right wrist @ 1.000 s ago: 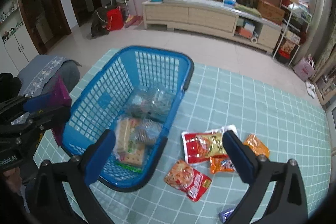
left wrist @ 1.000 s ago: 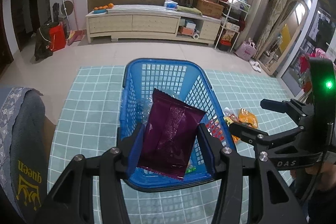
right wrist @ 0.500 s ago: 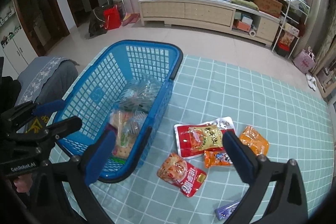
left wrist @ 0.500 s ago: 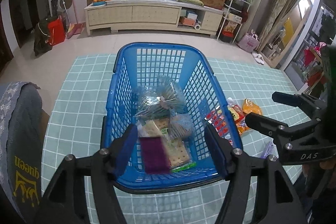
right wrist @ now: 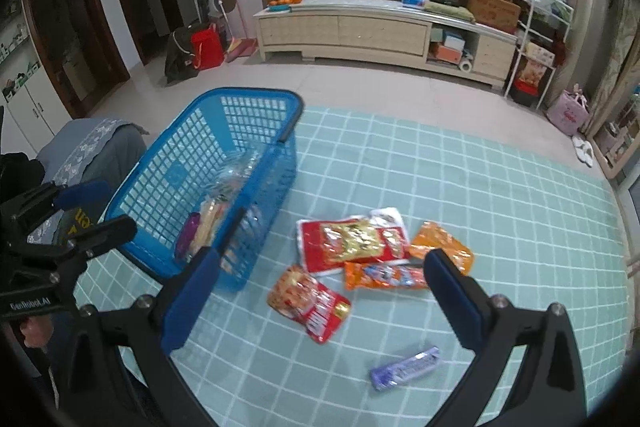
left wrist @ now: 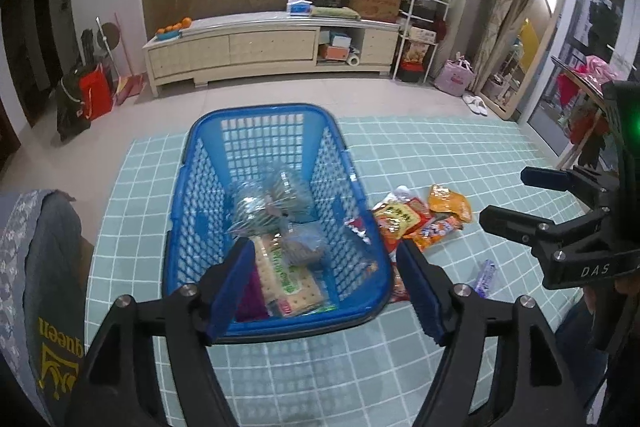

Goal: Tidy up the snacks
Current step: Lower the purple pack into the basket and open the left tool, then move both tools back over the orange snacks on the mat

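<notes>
Blue basket (left wrist: 276, 211) on a teal checked mat (left wrist: 420, 155), taken here as the landmark. Left gripper (left wrist: 326, 291) hovers over the basket's near rim — its fingers (left wrist: 234, 287) spread wide, nothing between them. Inside the basket: a purple packet (left wrist: 250, 297) at the near end, a cracker pack (left wrist: 290, 279) beside it, and clear bags (left wrist: 272, 207) toward the middle.

Right gripper (right wrist: 320, 301) hangs to the right of the basket, above the mat; its fingers (right wrist: 450, 291) are likewise wide apart and hold nothing. Below and between them, to the right of the basket, loose snacks lie on the mat: a red-and-yellow pack (right wrist: 352, 241) nearest the basket's far side, an orange pouch (right wrist: 442, 241) beyond it, an orange-and-blue strip pack (right wrist: 384, 275) overlapping the red one's near edge, and a red snack bag (right wrist: 310, 303) closer to the basket's near corner. A purple bar (right wrist: 406, 367) lies apart from the cluster — farthest from the basket, toward the viewer.
</notes>
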`<state>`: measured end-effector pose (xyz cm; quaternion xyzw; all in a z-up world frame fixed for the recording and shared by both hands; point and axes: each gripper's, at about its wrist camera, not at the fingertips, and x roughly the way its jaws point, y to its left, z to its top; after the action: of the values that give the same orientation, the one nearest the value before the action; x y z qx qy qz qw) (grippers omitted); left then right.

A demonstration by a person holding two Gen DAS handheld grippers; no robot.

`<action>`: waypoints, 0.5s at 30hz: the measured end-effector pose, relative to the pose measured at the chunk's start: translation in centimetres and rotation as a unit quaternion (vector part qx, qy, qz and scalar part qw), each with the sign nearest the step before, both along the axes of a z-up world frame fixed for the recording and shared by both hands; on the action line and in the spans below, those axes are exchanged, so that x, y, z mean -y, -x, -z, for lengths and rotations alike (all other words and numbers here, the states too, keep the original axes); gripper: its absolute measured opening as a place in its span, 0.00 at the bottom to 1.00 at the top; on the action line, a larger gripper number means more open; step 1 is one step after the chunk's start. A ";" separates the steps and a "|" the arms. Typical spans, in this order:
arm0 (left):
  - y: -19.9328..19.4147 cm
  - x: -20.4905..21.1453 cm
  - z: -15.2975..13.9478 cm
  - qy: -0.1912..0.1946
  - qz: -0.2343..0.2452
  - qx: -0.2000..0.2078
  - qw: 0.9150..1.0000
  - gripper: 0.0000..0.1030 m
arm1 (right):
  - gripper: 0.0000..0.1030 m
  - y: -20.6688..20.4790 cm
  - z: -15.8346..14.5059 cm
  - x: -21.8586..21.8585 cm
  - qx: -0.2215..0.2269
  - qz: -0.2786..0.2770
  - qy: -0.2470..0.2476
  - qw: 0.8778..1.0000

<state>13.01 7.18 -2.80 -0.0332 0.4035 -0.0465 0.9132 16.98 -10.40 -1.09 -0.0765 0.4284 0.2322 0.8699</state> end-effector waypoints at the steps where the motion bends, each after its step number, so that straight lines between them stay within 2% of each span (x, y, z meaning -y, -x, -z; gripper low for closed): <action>1: 0.1 0.6 -0.2 -0.002 0.004 0.003 1.000 0.73 | 1.00 0.2 -0.3 0.8 0.004 0.003 0.001 1.000; 8: -0.1 5.4 -0.5 -0.017 0.045 0.004 0.999 0.73 | 1.00 0.8 -1.4 4.6 0.013 0.015 0.004 1.000; 15: -0.8 10.4 0.4 -0.036 0.088 -0.006 0.995 0.73 | 1.00 1.5 -1.1 7.9 0.020 0.032 0.017 0.999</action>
<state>13.83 -3.18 -3.21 0.0354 0.4116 -0.1121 0.9037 15.51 -18.33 -0.01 -0.0818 0.4172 0.1957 0.8837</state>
